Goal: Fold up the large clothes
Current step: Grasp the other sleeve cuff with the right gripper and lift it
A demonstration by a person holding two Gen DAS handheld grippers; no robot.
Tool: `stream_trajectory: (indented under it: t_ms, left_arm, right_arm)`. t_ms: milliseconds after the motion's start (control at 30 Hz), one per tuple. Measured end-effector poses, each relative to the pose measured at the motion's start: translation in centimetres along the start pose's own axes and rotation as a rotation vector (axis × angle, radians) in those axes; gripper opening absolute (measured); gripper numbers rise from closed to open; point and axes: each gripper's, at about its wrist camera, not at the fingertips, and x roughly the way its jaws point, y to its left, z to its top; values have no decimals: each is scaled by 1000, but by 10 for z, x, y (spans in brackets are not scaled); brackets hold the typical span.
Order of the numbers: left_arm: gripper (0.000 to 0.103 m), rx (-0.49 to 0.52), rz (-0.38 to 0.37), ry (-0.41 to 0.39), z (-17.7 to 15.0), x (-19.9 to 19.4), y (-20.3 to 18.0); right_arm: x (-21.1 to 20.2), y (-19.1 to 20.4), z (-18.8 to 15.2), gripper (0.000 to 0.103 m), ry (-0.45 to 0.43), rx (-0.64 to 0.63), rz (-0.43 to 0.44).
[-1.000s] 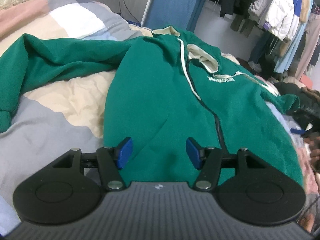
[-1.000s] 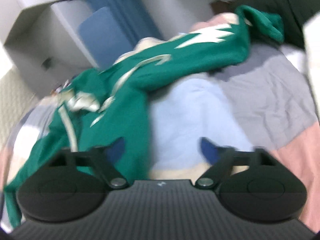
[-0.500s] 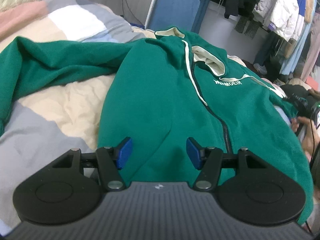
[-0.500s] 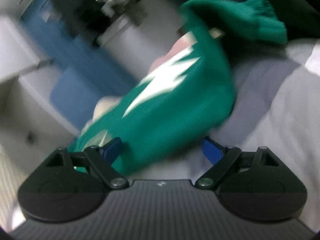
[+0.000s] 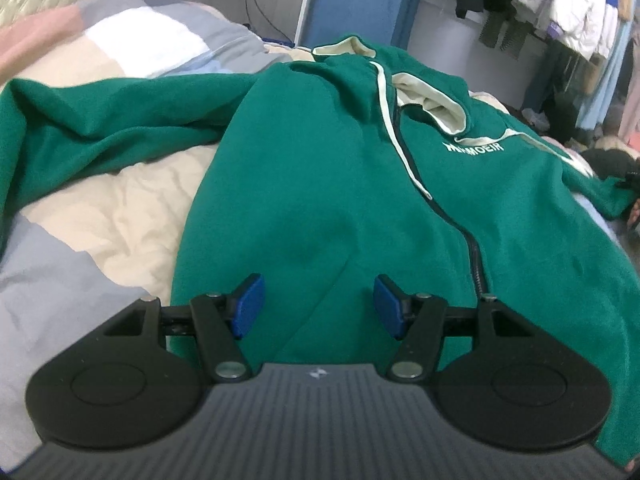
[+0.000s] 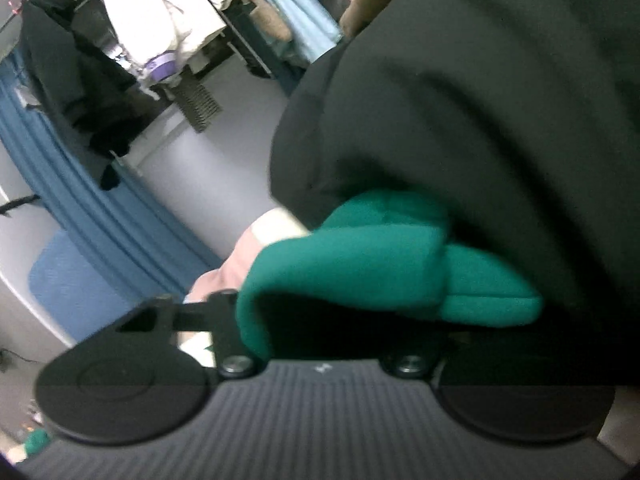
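A green zip hoodie (image 5: 328, 184) with cream hood lining and white drawstrings lies face up on the bed, one sleeve (image 5: 100, 136) stretched to the left. My left gripper (image 5: 318, 306) is open and empty just above the hoodie's lower hem. In the right wrist view the hoodie's other sleeve cuff (image 6: 384, 264) lies across my right gripper (image 6: 340, 328) and hides its fingertips, so I cannot tell how the jaws stand. A dark garment (image 6: 500, 120) presses close behind the cuff.
The bed has a patchwork duvet (image 5: 100, 216) in cream, grey, pink and white. A blue chair back (image 5: 360, 4) stands beyond the bed. A rack of hanging clothes (image 5: 560, 12) fills the far right. Blue curtains (image 6: 80, 184) show in the right wrist view.
My right gripper has swung along the sleeve to its cuff, which now lies over the fingers. My left gripper has held nearly still over the hem, open.
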Motion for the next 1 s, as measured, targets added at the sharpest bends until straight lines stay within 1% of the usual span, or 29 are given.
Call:
stream_trajectory:
  t_ms: [100, 167, 200, 233, 267, 300, 467, 600, 700, 767, 867, 1000]
  left_arm:
    - [67, 13, 12, -4, 0, -1, -3]
    - [67, 12, 17, -3, 0, -1, -3]
    - [67, 10, 18, -2, 0, -1, -3]
    - [67, 8, 20, -3, 0, -1, -3]
    - [67, 4, 19, -5, 0, -1, -2]
    - [67, -1, 17, -5, 0, -2, -2]
    - [67, -23, 7, -2, 1, -8, 3]
    - [67, -48, -13, -4, 1, -17, 8]
    - [67, -47, -19, -21, -1, -25, 11]
    - [67, -50, -23, -29, -1, -29, 13]
    - [67, -54, -36, -49, -1, -37, 15]
    - [67, -40, -43, -79, -1, -47, 16]
  right_arm:
    - [-7, 5, 6, 14, -22, -57, 18]
    - [-19, 10, 10, 10, -37, -89, 44]
    - [-28, 17, 12, 9, -47, -121, 60]
    - [-38, 29, 14, 9, -65, -189, 72]
    - [-49, 38, 16, 7, -88, -250, 87]
    - [-60, 47, 19, 6, -103, -295, 106]
    - [-117, 108, 33, 6, -161, -479, 202]
    - [-169, 162, 35, 6, -209, -583, 309]
    - [-218, 203, 19, 6, -258, -714, 425]
    - [-247, 223, 4, 6, -273, -788, 488]
    - [-294, 250, -33, 6, -288, -910, 581]
    - [-352, 269, -103, 6, -290, -1087, 668]
